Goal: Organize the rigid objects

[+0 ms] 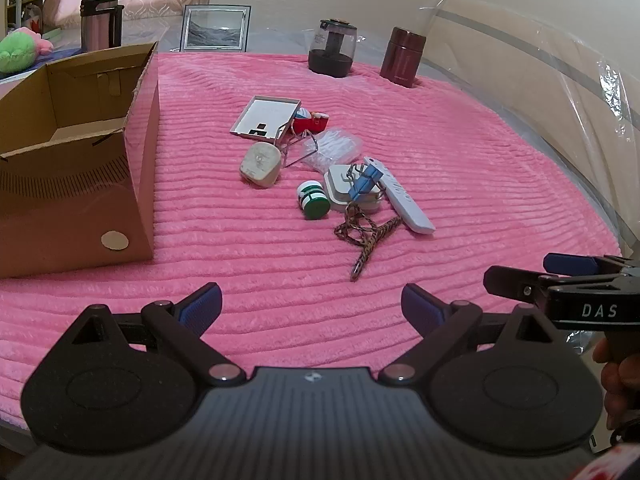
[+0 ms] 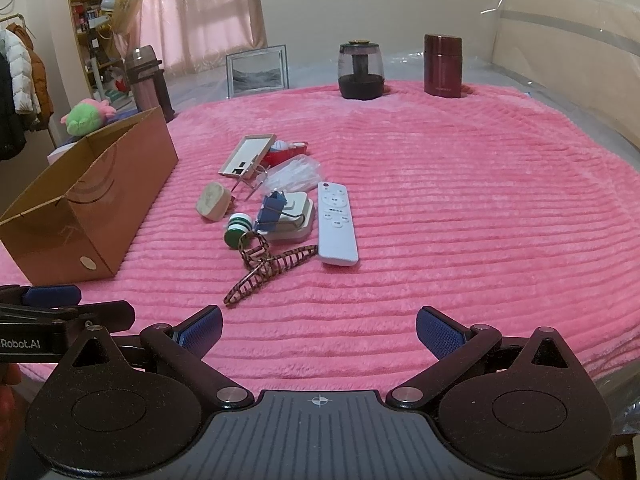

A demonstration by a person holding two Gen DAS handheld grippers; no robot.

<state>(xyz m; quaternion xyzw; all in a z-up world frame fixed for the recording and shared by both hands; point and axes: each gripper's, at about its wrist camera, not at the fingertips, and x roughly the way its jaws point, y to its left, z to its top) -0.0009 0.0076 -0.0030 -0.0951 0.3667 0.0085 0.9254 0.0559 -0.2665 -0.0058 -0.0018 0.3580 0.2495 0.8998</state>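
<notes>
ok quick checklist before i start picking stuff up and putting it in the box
1. Left tongs open and holding nothing: ok.
2. Right tongs open and holding nothing: ok.
3. Cardboard box open at the top, no clutter seen in the part of the inside that shows: ok.
4. Nearest item, the tortoiseshell hair claw, lies free at the pile's near edge: ok.
5. White remote lies flat with open blanket on its right side: ok.
6. Blue binder clip rests on the white square case, so lifting the case first may tip the clip off: not ok.
</notes>
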